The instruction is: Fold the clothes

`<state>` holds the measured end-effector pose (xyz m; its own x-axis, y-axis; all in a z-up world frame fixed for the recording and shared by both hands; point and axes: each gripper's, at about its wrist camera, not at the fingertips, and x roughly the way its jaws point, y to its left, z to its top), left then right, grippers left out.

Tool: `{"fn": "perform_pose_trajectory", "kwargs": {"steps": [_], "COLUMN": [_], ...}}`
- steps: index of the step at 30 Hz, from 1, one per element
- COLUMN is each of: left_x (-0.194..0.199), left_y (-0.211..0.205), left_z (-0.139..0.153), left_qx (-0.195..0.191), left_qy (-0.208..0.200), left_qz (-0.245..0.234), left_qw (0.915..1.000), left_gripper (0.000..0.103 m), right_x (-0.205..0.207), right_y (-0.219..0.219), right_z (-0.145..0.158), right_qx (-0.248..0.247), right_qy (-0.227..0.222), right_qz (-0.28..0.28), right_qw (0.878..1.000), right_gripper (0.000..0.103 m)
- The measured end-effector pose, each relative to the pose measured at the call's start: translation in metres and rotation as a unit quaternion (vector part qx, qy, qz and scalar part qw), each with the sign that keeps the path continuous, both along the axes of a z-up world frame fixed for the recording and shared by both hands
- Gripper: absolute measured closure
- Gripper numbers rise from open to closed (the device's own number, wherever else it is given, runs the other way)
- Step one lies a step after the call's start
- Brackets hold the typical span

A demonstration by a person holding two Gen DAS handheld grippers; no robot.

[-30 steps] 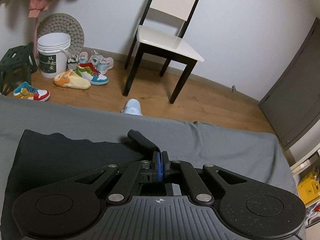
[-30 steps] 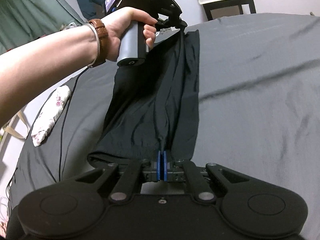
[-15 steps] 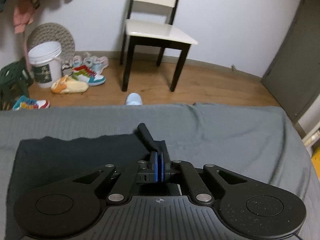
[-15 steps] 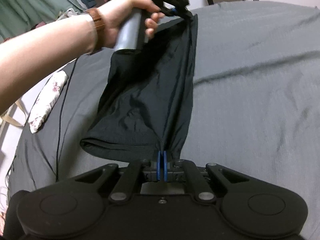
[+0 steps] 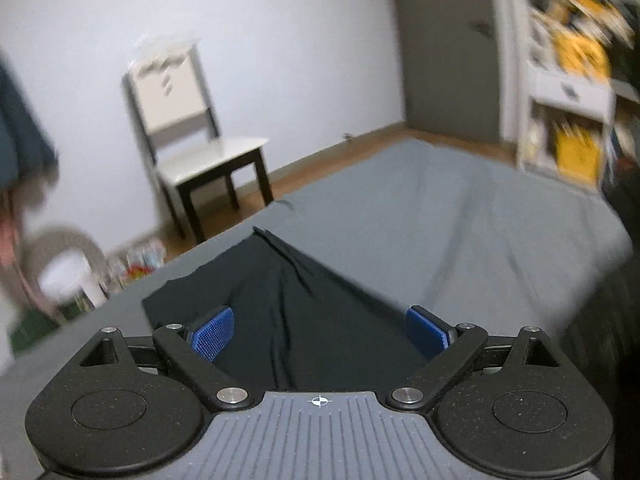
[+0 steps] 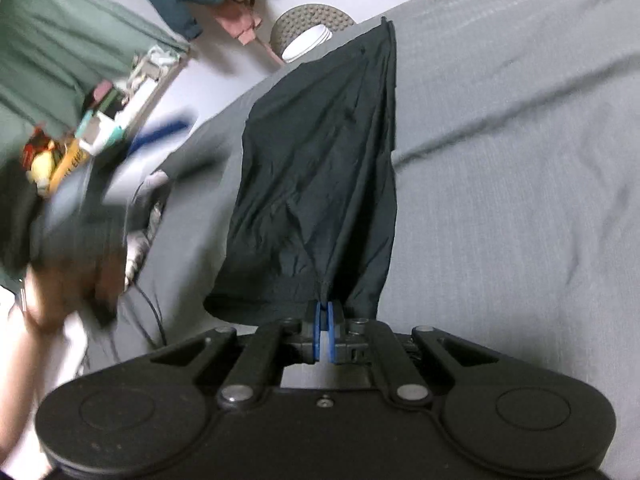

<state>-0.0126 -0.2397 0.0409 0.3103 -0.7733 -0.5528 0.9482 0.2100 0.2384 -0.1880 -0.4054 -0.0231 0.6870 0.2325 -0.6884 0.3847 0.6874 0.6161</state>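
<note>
The black garment point(image 6: 320, 168) lies stretched out on the grey bedsheet point(image 6: 520, 160), running straight ahead from the right gripper point(image 6: 324, 334), whose jaws are clamped together on a pinch of its near edge. The left gripper point(image 5: 320, 332) has its jaws wide apart with nothing between them, and the cloth's far end lies flat just ahead of and below them. With only one end held, any pull by the right jaws would likely drag the whole piece along the sheet and bunch it. The thin fabric could also slip from so small a pinch. The left-side view is blurred, so a hasty re-grip could catch the bedsheet too.
</note>
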Motion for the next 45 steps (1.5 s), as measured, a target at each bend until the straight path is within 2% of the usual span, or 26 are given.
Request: {"fn": "perform_pose_trajectory", "kwargs": {"steps": [4, 6, 11, 12, 14, 16, 21, 24, 25, 27, 30, 32, 34, 37, 40, 43, 45], "left_x": [-0.049, -0.065, -0.067, -0.067, -0.068, -0.068, -0.07, -0.078, -0.079, -0.079, -0.076, -0.074, -0.072, -0.071, -0.072, -0.073, -0.071], "left_y": [0.04, 0.047, 0.045, 0.045, 0.044, 0.043, 0.042, 0.044, 0.045, 0.046, 0.047, 0.047, 0.047, 0.048, 0.048, 0.048, 0.047], "left_z": [-0.024, -0.036, -0.043, -0.044, -0.047, -0.049, -0.056, -0.061, -0.061, -0.061, -0.063, -0.064, -0.065, -0.067, -0.068, -0.069, -0.068], "left_qx": [0.056, 0.084, 0.097, 0.1, 0.105, 0.11, 0.123, 0.136, 0.139, 0.139, 0.14, 0.139, 0.138, 0.136, 0.137, 0.138, 0.139], "left_qy": [-0.106, -0.136, -0.14, -0.141, -0.143, -0.144, -0.148, -0.138, -0.132, -0.12, -0.101, -0.094, -0.087, -0.083, -0.088, -0.092, -0.09], "left_qz": [-0.03, -0.037, -0.045, -0.047, -0.05, -0.053, -0.061, -0.077, -0.082, -0.084, -0.088, -0.089, -0.09, -0.093, -0.096, -0.097, -0.098], "left_qw": [0.9923, 0.9865, 0.9843, 0.9839, 0.983, 0.982, 0.9793, 0.978, 0.9782, 0.9794, 0.981, 0.9818, 0.9825, 0.9828, 0.9819, 0.9813, 0.9814], "left_gripper": [0.01, 0.01, 0.01, 0.014, 0.025, 0.044, 0.048, 0.069, 0.072, 0.073, 0.074, 0.074, 0.074, 0.074, 0.074, 0.074, 0.074], "right_x": [-0.008, -0.011, -0.009, -0.009, -0.007, -0.003, 0.003, 0.0, -0.001, -0.004, -0.006, -0.004, -0.006, -0.001, 0.012, 0.021, 0.02], "right_y": [-0.013, -0.017, -0.021, -0.02, -0.019, -0.014, -0.006, -0.005, -0.006, -0.006, -0.008, -0.01, -0.016, -0.021, -0.018, -0.013, -0.011], "right_z": [0.002, 0.002, -0.003, -0.003, -0.003, -0.004, -0.002, 0.001, 0.001, 0.003, 0.007, 0.008, 0.009, 0.002, -0.005, -0.011, -0.011], "right_qx": [0.037, 0.054, 0.067, 0.064, 0.053, 0.037, 0.015, 0.012, 0.012, 0.011, 0.022, 0.039, 0.055, 0.06, 0.047, 0.042, 0.031], "right_qy": [-0.014, -0.019, -0.014, -0.011, 0.0, 0.019, 0.04, 0.045, 0.047, 0.048, 0.032, 0.014, 0.0, 0.002, 0.025, 0.038, 0.045], "right_qz": [-0.013, -0.013, -0.011, -0.007, -0.004, 0.006, 0.032, 0.033, 0.033, 0.031, 0.022, 0.005, -0.02, -0.044, -0.041, -0.021, -0.014], "right_qw": [0.999, 0.998, 0.998, 0.998, 0.999, 0.999, 0.999, 0.998, 0.998, 0.998, 0.999, 0.999, 0.998, 0.997, 0.998, 0.998, 0.998], "right_gripper": [0.099, 0.099, 0.099, 0.099, 0.099, 0.099, 0.098, 0.096, 0.096, 0.093, 0.083, 0.071, 0.066, 0.066, 0.069, 0.089, 0.092]}}
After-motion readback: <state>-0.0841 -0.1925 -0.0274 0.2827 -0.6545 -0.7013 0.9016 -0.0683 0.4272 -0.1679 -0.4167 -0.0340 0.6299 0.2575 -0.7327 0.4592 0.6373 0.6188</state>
